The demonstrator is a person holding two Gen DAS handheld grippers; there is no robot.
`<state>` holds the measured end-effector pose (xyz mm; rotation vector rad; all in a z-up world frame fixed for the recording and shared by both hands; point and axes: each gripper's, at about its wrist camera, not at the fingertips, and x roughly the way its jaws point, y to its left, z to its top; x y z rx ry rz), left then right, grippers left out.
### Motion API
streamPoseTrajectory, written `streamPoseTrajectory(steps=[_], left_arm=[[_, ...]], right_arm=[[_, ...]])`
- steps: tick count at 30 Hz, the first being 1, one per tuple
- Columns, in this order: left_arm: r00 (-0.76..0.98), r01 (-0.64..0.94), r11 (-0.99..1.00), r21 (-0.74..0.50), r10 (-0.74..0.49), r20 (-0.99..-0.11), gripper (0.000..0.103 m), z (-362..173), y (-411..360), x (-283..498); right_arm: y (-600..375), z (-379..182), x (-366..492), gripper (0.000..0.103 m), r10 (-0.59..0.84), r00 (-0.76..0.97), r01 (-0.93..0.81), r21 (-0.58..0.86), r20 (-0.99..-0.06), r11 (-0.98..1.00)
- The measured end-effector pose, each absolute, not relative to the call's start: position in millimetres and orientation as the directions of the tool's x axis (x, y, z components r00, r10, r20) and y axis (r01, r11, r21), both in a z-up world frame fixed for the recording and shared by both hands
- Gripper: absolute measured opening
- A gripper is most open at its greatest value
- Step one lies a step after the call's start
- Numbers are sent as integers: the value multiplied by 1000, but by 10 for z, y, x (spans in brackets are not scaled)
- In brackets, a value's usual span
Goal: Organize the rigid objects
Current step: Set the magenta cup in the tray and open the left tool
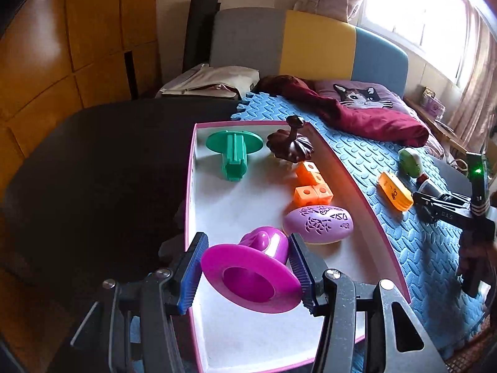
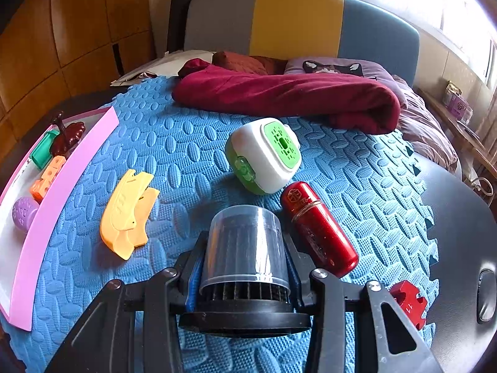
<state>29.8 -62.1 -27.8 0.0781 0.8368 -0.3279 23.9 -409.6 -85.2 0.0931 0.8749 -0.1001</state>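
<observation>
The left claw [image 1: 247, 272] is pinching the magenta funnel [image 1: 253, 275] over the pink-rimmed box [image 1: 354, 183] for sorting, while the right claw [image 2: 245, 275] is clamping the clear-capped filter [image 2: 245, 248] above the blue foam mat [image 2: 174, 143].

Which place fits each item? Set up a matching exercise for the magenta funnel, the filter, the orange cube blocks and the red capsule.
Things:
1. magenta funnel
2. filter
3. orange cube blocks
4. red capsule

Places:
A. loose on the blue foam mat
B. in the left hand-held gripper
C. lying in the pink-rimmed box
D. in the right hand-held gripper

Pairs: 1-B, 2-D, 3-C, 4-A
</observation>
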Motion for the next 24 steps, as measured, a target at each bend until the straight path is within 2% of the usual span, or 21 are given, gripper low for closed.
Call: streamPoseTrajectory(steps=[6,15,24], left_arm=[[603,317,945,-85,-270,-751,54,-304,-607,370],[537,314,927,-203,-350,-767,54,-326,-569,693],[553,301,941,-153,-303,-776,54,-359,-636,1084]], right_arm=[[-4095,-852,239,43,-49,637,125,41,-769,991],[-4096,-854,240,43,-49,637,126,41,-769,991],[-4094,-855,243,43,-51,637,126,39,-769,991]])
